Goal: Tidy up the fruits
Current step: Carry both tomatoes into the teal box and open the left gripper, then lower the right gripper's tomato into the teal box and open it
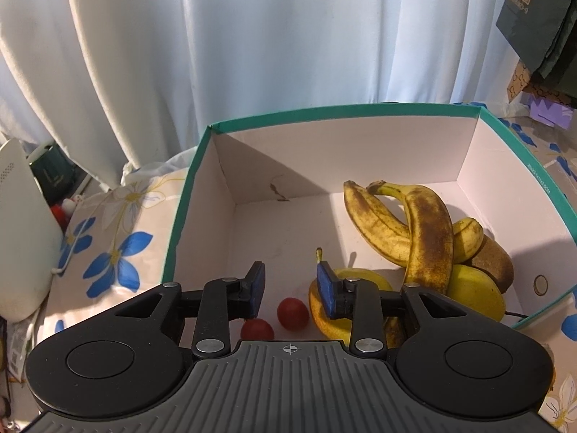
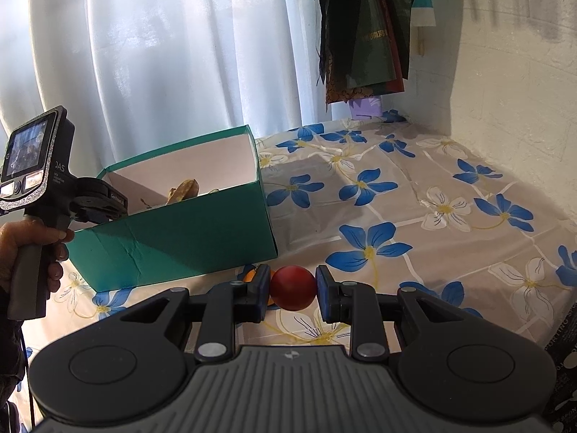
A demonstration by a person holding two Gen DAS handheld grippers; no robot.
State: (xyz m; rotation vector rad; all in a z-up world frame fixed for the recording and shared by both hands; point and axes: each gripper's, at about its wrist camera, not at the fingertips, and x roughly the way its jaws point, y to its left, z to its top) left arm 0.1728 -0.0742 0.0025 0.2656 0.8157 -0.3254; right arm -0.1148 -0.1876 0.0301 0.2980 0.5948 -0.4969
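In the left wrist view a teal box (image 1: 360, 112) with a white inside holds spotted bananas (image 1: 414, 231), a kiwi (image 1: 496, 261), yellow fruit (image 1: 476, 290) and two small red fruits (image 1: 293, 313). My left gripper (image 1: 291, 290) hangs open and empty over the box's near side, above the red fruits. In the right wrist view my right gripper (image 2: 293, 290) is shut on a red round fruit (image 2: 293, 288) just above the flowered cloth, in front of the teal box (image 2: 173, 238). An orange fruit (image 2: 249, 276) peeks out behind the left finger.
The flowered tablecloth (image 2: 414, 216) spreads to the right of the box. White curtains (image 2: 180, 54) hang behind. Dark bags (image 2: 364, 29) hang in the corner by a white wall. The left gripper's handle and the hand holding it (image 2: 32, 209) are at the box's left.
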